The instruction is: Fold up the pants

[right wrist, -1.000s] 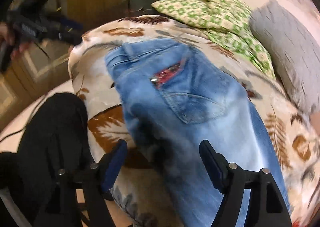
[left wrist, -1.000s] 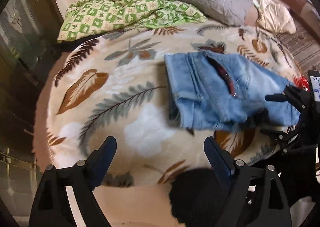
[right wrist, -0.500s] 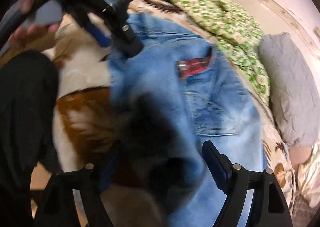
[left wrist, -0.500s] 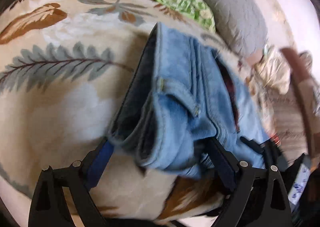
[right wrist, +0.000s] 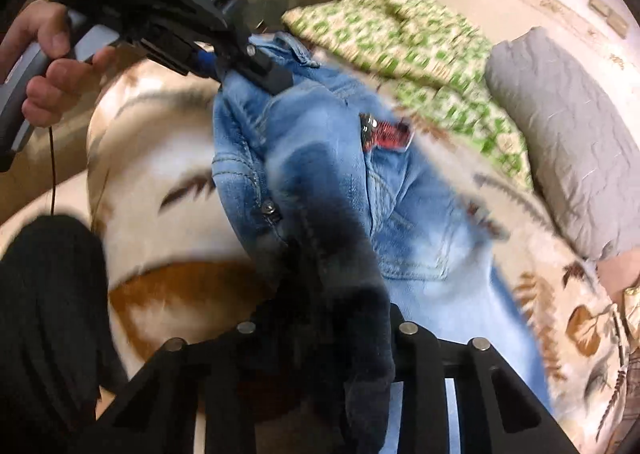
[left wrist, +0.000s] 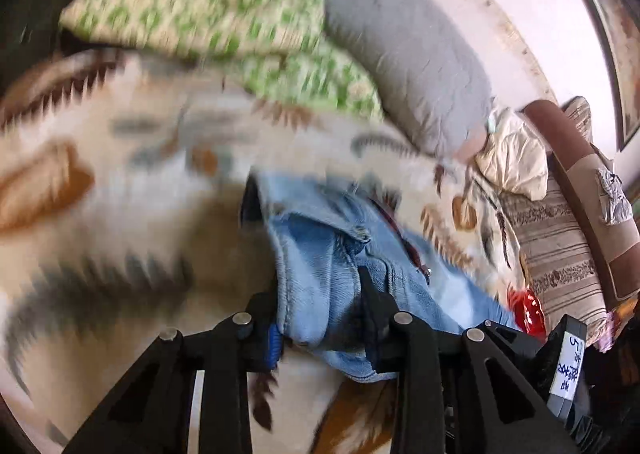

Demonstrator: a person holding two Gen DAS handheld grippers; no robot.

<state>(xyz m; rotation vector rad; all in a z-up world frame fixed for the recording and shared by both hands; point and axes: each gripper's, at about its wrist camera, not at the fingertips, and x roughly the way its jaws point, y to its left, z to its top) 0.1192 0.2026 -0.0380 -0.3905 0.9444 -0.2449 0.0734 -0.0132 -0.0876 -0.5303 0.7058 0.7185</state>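
Light blue jeans (left wrist: 320, 254) lie on a feather-patterned blanket (left wrist: 100, 214), a red tag at a back pocket (right wrist: 386, 132). My left gripper (left wrist: 320, 306) is shut on the waistband edge of the jeans; it also shows in the right wrist view (right wrist: 256, 70), pinching the denim. My right gripper (right wrist: 324, 318) is shut on a dark-shadowed fold of the jeans (right wrist: 340, 294), lower along the same near edge. The cloth hides the fingertips of both grippers.
A green checked quilt (left wrist: 224, 14) and a grey pillow (left wrist: 404, 42) lie at the far side of the bed. A cream cloth (left wrist: 512, 150) and striped cushion (left wrist: 556, 254) sit at right. A red object (left wrist: 524, 310) lies near the jeans. My dark-clad leg (right wrist: 52, 314) is at left.
Both grippers went from open and apart from the jeans to closed on the near edge. The denim is bunched and lifted between the fingers.
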